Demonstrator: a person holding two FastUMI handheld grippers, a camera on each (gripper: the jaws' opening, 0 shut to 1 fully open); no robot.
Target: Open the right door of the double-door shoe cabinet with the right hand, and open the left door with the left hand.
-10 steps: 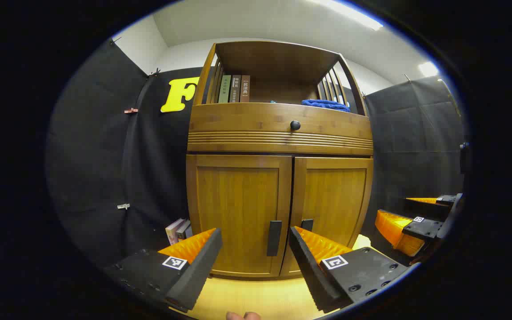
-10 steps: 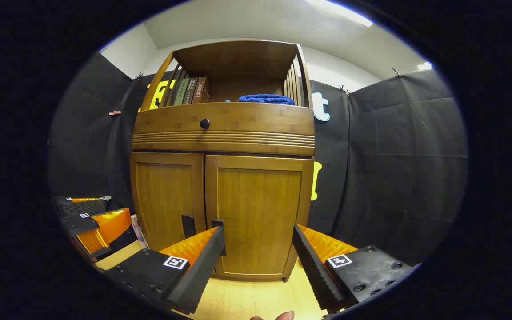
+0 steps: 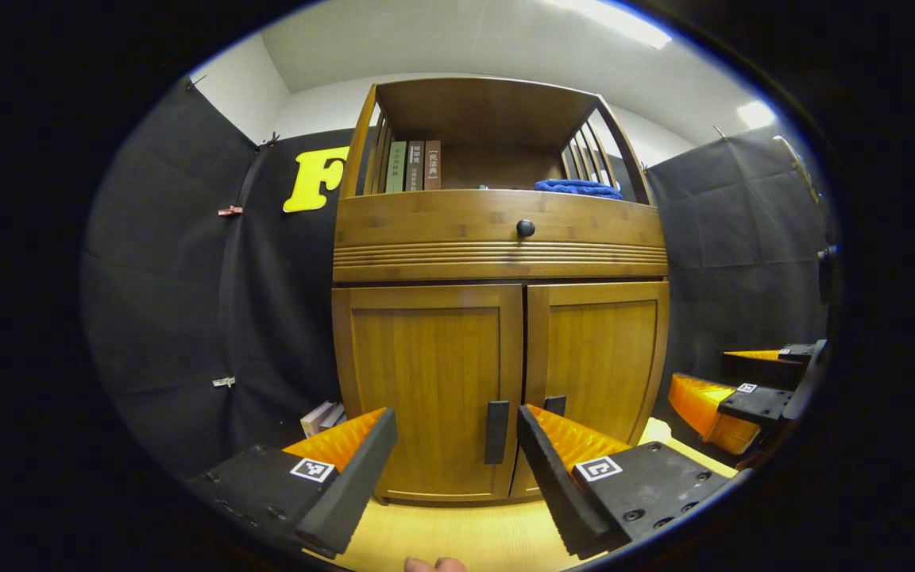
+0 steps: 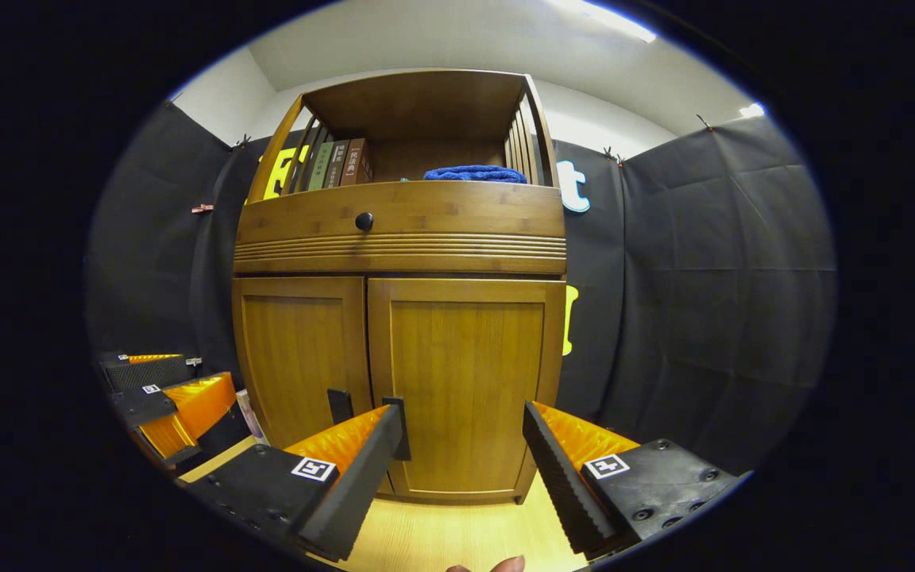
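Facing shoe cabinet (image 4: 402,318), doors shut; both claws, right gripper (image 4: 461,469) and left gripper (image 3: 457,469), spread, empty. Risk: snagging wrong handle (image 3: 496,431), set close together at centre seam.

On the open top shelf of the brown wooden double-door cabinet (image 3: 497,238), three books stand upright at the left end. The rightmost, a brown book (image 3: 432,164), has pale Chinese characters on its spine that read 民法典. The spines of the green book (image 3: 396,167) and the grey-brown book (image 3: 415,165) beside it also carry characters, too small to read. Below the cabinet doors, a black-and-white square coded marker (image 3: 312,469) sits on each finger of the left gripper (image 3: 453,425); it bears no letters or numbers
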